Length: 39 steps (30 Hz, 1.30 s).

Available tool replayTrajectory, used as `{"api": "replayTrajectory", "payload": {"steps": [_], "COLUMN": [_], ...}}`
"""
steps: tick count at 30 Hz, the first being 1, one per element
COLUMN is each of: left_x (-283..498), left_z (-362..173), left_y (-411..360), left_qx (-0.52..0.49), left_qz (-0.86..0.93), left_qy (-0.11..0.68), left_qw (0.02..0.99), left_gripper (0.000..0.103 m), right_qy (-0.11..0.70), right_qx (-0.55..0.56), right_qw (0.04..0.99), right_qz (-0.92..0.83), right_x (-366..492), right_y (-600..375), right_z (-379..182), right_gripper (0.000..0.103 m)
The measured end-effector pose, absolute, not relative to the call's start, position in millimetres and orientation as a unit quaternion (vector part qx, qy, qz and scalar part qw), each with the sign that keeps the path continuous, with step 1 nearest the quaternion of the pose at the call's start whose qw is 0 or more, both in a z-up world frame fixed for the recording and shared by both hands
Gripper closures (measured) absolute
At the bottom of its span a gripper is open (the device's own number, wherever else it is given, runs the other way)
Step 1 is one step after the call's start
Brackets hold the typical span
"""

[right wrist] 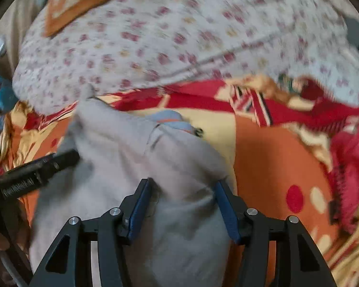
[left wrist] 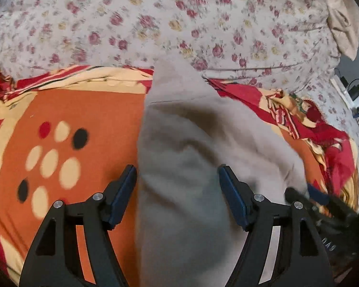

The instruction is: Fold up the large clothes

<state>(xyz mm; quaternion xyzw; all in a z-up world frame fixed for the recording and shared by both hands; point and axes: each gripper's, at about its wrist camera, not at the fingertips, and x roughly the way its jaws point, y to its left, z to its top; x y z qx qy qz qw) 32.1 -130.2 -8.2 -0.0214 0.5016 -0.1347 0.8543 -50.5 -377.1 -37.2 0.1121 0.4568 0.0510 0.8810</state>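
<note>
While the grey garment lies bunched lengthwise on the orange blanket, your left gripper and right gripper hang open over it, gripping nothing. Next, pinch 2 edges.

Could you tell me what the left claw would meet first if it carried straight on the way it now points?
Most likely the grey garment: it fills the gap between the open left claw and lies on the orange blanket. Blur leaves the depth unclear.
</note>
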Motion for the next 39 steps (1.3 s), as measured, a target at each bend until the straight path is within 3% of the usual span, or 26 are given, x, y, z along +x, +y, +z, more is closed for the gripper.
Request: {"api": "replayTrajectory", "payload": {"steps": [7,13,18,21,32,39], "left_x": [44,11,-22,-39,-86,-110], "left_z": [-15,3,8,5,11,18], "left_y": [-133,-116,-108,-106,-97,-95], "left_qx": [-0.037,-0.022,-0.008,0.002,0.028,0.015], "left_qz": [-0.130,-0.135,-0.139,-0.137,-0.112,-0.102], "left_qy": [0.511,0.493,0.483,0.487,0.448,0.422], "left_qw": [0.849,0.859,0.865,0.863,0.886,0.901], "left_gripper": [0.025,0.025,0.025,0.025,0.025,0.025], "right_qy": [0.460,0.426,0.436,0.456,0.427,0.390], "right_qx": [0.172,0.103,0.028,0.036,0.095,0.076], "right_qw": [0.869,0.894,0.894,0.885,0.896,0.916], "right_qz": [0.053,0.097,0.101,0.085,0.078,0.051], "right_x": [-53,-121,-158,-152,-170,-177], "right_y": [-403,-377,-351,-350,-361,-347], "right_z": [-46,6,-6,-37,-7,12], "right_gripper": [0.048,0.048,0.047,0.036,0.034,0.020]}}
